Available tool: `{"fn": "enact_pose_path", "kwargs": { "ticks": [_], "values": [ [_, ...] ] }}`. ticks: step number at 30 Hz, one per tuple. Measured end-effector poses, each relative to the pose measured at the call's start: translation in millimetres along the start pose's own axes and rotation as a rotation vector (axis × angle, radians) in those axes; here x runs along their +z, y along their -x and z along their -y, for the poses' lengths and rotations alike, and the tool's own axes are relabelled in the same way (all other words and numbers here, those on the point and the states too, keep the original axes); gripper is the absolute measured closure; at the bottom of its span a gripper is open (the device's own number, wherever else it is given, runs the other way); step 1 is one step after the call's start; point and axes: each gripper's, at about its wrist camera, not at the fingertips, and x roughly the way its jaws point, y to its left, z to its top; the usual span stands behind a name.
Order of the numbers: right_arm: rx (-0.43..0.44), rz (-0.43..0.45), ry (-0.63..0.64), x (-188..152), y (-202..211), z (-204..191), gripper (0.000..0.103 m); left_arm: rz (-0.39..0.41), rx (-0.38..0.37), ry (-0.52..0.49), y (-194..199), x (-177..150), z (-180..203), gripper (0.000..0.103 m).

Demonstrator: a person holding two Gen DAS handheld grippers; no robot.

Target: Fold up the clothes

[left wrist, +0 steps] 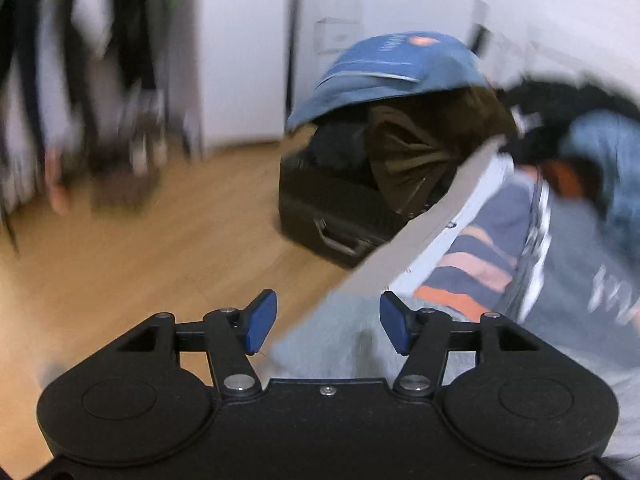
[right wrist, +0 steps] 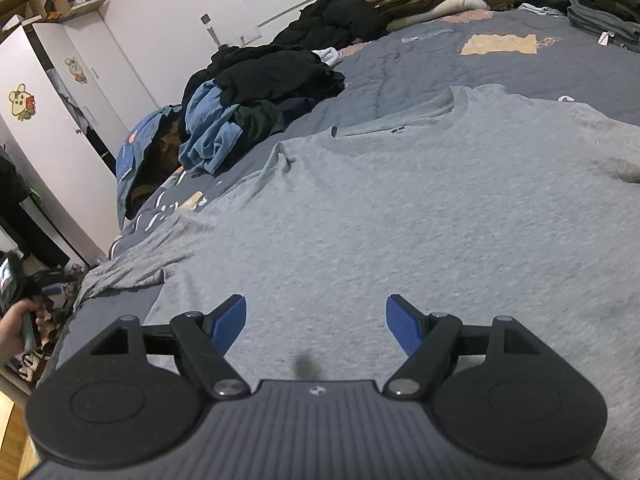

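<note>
A light grey T-shirt (right wrist: 400, 200) lies spread flat, neck away from me, on the dark grey bed cover (right wrist: 440, 60). My right gripper (right wrist: 317, 326) hovers open over its lower part, with nothing between its blue pads. The shirt's left sleeve (right wrist: 132, 268) lies crumpled at the bed's edge. In the blurred left wrist view, my left gripper (left wrist: 328, 324) stands open at that edge. Grey cloth (left wrist: 340, 344) lies under and between its fingers, but the pads do not press on it.
A heap of black and blue clothes (right wrist: 260, 92) sits at the bed's left side, and folded grey items (right wrist: 604, 20) at the far right. An open black suitcase (left wrist: 332, 208) with a blue lid (left wrist: 384, 72) stands on the wooden floor (left wrist: 140, 260). A white wardrobe (right wrist: 52, 120) is behind.
</note>
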Motion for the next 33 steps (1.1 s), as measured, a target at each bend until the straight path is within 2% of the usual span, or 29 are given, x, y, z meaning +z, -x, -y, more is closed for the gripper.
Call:
{"fn": "enact_pose_path", "kwargs": {
  "ticks": [5,7,11,19,20,21,22,23,25,28,33],
  "values": [
    [0.006,0.006,-0.014,1,2,0,0.027,-0.034,-0.19,0.36,17,-35,-51,0.048],
    [0.011,0.01,-0.01,1,4,-2,0.027,-0.045,-0.227,0.407,15,-44,-51,0.048],
    [0.022,0.021,-0.002,1,7,-6,0.027,-0.065,-0.212,0.426,-5,-48,-40,0.048],
    [0.018,0.004,0.001,-3,0,-7,0.026,-0.044,-0.153,0.533,-34,-45,-42,0.049],
    [0.017,-0.001,0.0,-4,-2,-6,0.026,-0.034,-0.142,0.531,-36,-43,-41,0.06],
    [0.017,-0.005,0.0,-5,-3,-7,0.026,-0.02,-0.13,0.511,-34,-40,-38,0.083],
    [0.016,-0.009,0.0,-5,-5,-7,0.026,-0.006,-0.117,0.491,-33,-37,-35,0.087],
    [0.014,-0.013,0.001,-6,-6,-7,0.026,0.008,-0.107,0.47,-32,-34,-32,0.089],
    [0.011,-0.017,0.005,-7,-6,-8,0.026,0.044,-0.134,0.418,-22,-27,-21,0.091],
    [0.013,-0.007,0.006,-6,-5,-7,0.026,0.095,-0.219,0.329,2,-15,4,0.091],
    [0.018,0.023,-0.028,1,4,-1,0.026,0.141,-0.419,0.127,59,-12,85,0.092]
  ]
}}
